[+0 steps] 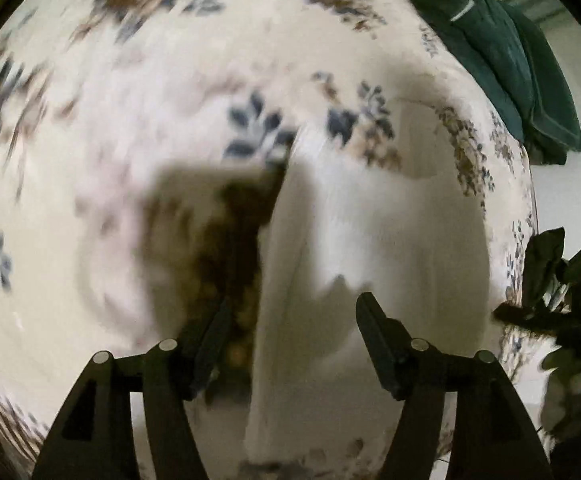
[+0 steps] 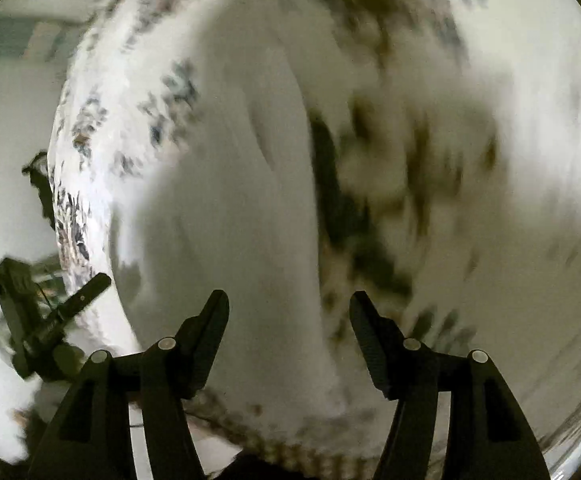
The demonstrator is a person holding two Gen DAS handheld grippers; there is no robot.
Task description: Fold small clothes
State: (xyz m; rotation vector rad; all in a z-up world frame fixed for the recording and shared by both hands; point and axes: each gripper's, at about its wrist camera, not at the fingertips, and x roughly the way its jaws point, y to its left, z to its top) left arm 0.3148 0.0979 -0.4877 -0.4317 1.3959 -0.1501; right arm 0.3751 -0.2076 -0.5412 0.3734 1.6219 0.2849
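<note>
My left claw (image 1: pixel 290 308) and right claw (image 2: pixel 288 306) hang released over the white garment (image 1: pixel 350 240); I'd pinch matching edges before folding

White garment (image 1: pixel 370 232) motion-blurred, floral bedspread (image 1: pixel 130 80) smeared (both views) — folds unreadable

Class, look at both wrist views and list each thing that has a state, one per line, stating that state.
left gripper: open, fingers apart, holding nothing.
right gripper: open, fingers apart, holding nothing.
white garment: lying on the floral bedcover, partly folded with a raised edge; blur hides details.
dark green cloth: crumpled in a heap at the bedcover's far edge.
</note>
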